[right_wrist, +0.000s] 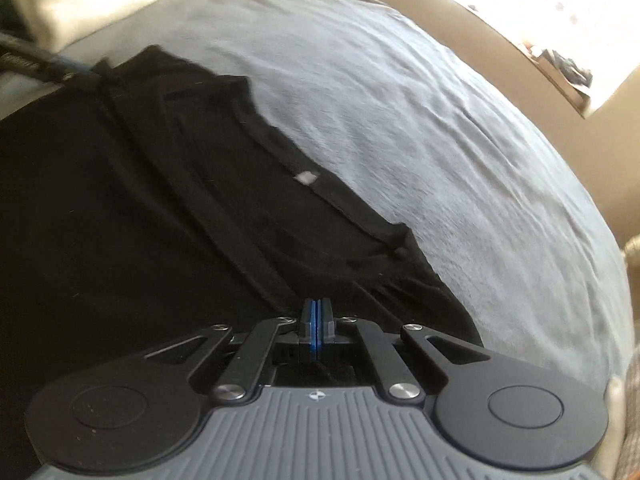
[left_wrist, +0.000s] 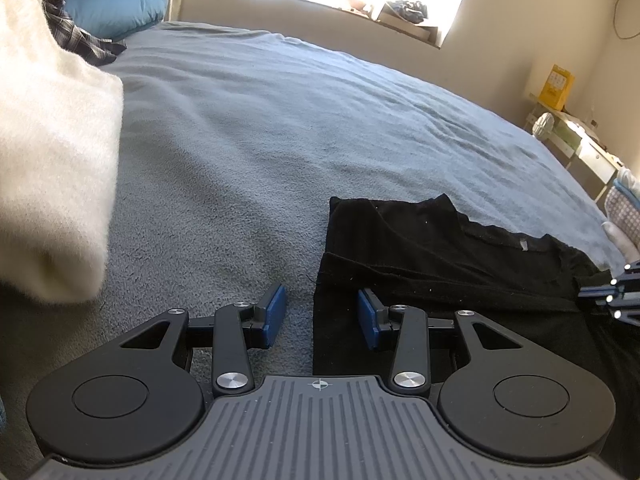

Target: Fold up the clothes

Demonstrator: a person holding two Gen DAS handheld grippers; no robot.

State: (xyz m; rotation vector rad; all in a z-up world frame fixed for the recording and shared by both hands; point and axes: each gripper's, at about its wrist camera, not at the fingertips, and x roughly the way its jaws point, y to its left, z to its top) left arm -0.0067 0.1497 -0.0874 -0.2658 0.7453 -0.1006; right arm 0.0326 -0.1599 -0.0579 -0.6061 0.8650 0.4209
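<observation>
A black garment [left_wrist: 440, 248] lies partly folded on the grey-blue bed blanket [left_wrist: 280, 120]. My left gripper [left_wrist: 322, 314] is open, its blue pads [left_wrist: 276, 312] straddling the garment's left edge low over the bed. In the right wrist view the same black garment [right_wrist: 140, 200] spreads across the left half, with a small white tag [right_wrist: 306, 177] at its neckline. My right gripper [right_wrist: 316, 312] has its pads pressed together over the garment's near edge; whether cloth is pinched between them is hidden. The right gripper's tip shows in the left wrist view [left_wrist: 616, 296].
A white fluffy cloth [left_wrist: 52, 160] hangs close at the left. A plaid garment [left_wrist: 76, 36] and a blue pillow [left_wrist: 120, 8] lie at the bed's far left. A beige headboard ledge [left_wrist: 320, 20] runs under the bright window. A yellow box [left_wrist: 556, 86] and shelf stand at right.
</observation>
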